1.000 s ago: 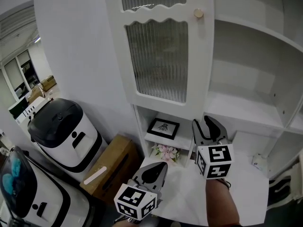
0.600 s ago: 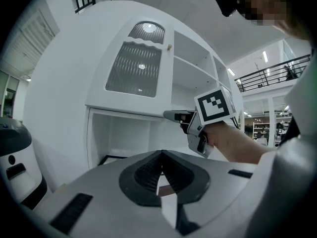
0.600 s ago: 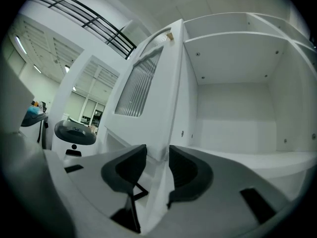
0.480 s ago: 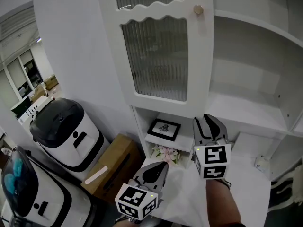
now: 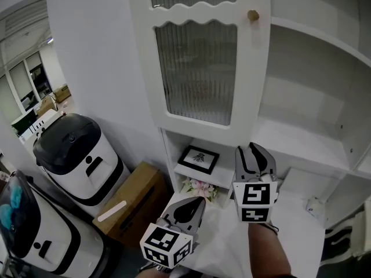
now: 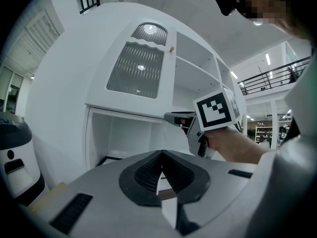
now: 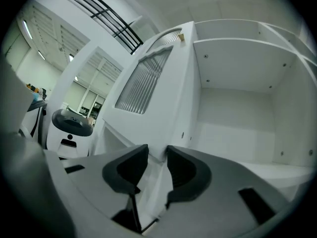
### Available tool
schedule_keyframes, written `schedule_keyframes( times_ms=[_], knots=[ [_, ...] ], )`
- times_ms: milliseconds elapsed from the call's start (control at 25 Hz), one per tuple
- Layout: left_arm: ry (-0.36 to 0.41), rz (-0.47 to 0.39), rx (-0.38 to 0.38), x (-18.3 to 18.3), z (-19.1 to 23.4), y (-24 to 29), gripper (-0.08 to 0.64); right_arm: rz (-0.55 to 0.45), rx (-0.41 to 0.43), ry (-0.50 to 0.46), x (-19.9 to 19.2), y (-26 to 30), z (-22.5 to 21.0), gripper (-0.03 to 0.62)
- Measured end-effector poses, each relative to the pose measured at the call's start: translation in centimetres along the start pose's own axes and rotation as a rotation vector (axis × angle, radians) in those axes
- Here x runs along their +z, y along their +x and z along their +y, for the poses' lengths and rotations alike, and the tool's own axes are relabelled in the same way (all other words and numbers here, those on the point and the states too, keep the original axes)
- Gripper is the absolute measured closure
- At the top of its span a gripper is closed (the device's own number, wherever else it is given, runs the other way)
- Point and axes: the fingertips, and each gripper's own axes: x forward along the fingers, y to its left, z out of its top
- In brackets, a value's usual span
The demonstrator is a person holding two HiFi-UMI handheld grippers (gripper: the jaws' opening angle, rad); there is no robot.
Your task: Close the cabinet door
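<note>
The white cabinet door with ribbed glass and a small round knob stands swung open to the left of the bare shelves. My right gripper points level just below the door's lower right corner. In the right gripper view the door rises ahead, and its lower edge lines up with the gap of the right gripper. Its jaws are closing but the pads are still apart. My left gripper is lower and to the left, shut and empty, as the left gripper view also shows.
A framed picture and pink flowers sit in the lower cabinet nook. A cardboard box and a white and black bin-like machine stand on the floor at the left. Open shelf compartments lie to the right.
My right gripper has rolled a little and its jaws have narrowed. The door stays swung open, and the left gripper has kept still.
</note>
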Motion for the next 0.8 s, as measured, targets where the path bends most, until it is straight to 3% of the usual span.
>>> schedule_keyframes(
  times_ms=[480,640,800],
  knots=[
    [-0.002,-0.018,0.071,0.4,-0.4,-2.6,0.555,-0.006,0.040,0.076,0.0,-1.0,-0.6,0.486],
    [0.000,-0.018,0.104,0.1,-0.6,-3.9,0.555,-0.010,0.098,0.111,-0.5,-2.5,0.2,0.511],
    [0.003,-0.015,0.124,-0.1,-0.5,-5.0,0.555,-0.022,0.215,0.200,-0.6,-4.1,2.2,0.567]
  ],
)
